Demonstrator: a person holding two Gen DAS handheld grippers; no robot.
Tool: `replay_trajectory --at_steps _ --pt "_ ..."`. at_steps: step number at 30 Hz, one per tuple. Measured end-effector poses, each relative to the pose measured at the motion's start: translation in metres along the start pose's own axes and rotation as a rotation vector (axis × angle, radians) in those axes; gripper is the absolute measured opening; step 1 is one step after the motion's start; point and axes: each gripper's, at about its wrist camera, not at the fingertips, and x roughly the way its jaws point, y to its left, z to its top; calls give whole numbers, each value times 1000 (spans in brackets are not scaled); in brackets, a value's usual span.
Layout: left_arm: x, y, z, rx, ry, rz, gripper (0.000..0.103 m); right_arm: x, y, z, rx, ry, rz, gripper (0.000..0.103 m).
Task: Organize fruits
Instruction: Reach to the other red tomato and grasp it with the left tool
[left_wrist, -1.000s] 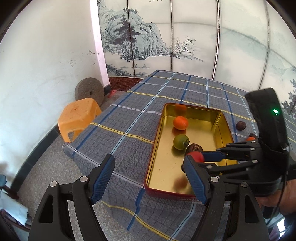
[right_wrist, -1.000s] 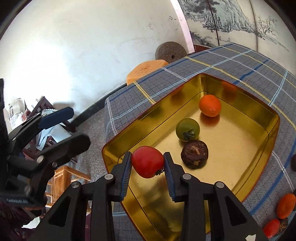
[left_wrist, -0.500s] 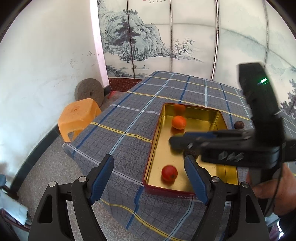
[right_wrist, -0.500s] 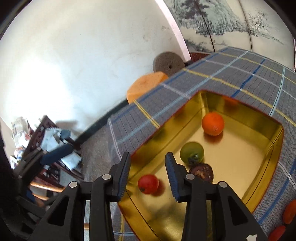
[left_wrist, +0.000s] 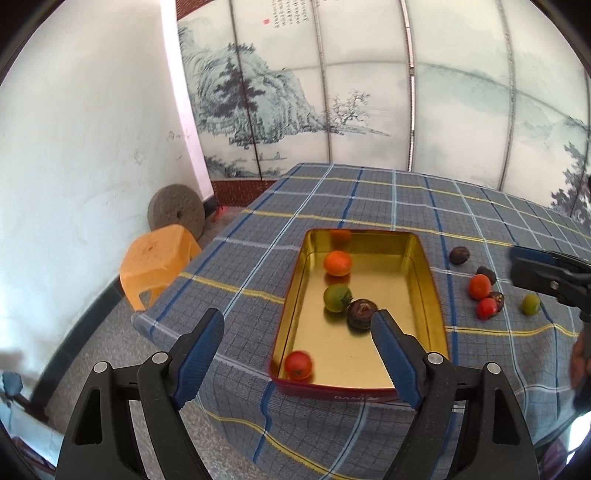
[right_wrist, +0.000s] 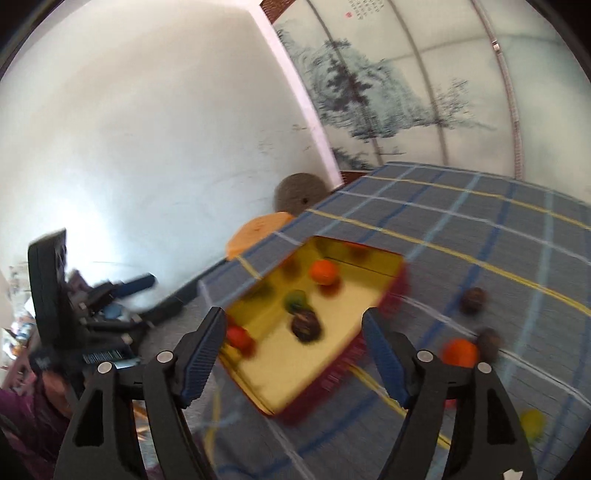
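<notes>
A gold tray on the checked cloth holds an orange, a green fruit, a dark fruit and a red tomato in its near left corner. My left gripper hovers over the tray's near end, jaws opening, nothing between them. My right gripper hangs above and back from the tray, jaws opening and empty, with the tomato lying free below. Its fingertips show at the right edge of the left wrist view.
Several loose fruits lie on the cloth right of the tray: a dark one, an orange-red one, a red one and a green one. An orange stool and a millstone stand on the floor at left.
The right gripper let go of the red tomato, which dropped into the tray's near corner. That gripper then opened wide and drew back up and to the right. The left gripper rose a little.
</notes>
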Motion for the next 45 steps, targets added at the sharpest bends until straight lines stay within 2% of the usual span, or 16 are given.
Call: replay_trajectory --at_steps 7,10,14,17,21,24,27,29,36,40,42,45 --pt "-8 -36 5 91 -19 -21 85 -66 -69 -40 -4 12 -309 77" --pt "-11 -56 4 143 -16 -94 85 -89 -104 -64 4 48 -452 77" --pt "-5 -92 3 212 25 -203 85 -110 -137 -86 43 70 -553 76" --pt "9 -120 4 229 91 -328 85 -124 -160 -96 132 58 -557 76" --pt "32 -157 4 257 162 -422 85 -134 -178 -107 214 30 -520 77" --pt "56 -187 5 281 196 -437 83 -134 -186 -117 247 23 -489 77" --pt "80 -202 7 283 243 -479 70 -134 -188 -122 261 20 -467 77" --pt "97 -209 7 281 283 -474 63 -136 -186 -122 249 5 -449 77" --pt "132 -223 9 284 327 -476 60 -139 -186 -123 252 -9 -414 77" --pt "148 -228 6 279 381 -510 35 -139 -186 -123 255 -13 -404 77" --pt "154 -229 3 248 402 -540 32 -138 -187 -123 257 -9 -399 77" --pt "150 -228 1 245 393 -546 30 -138 -188 -123 263 -9 -395 77"
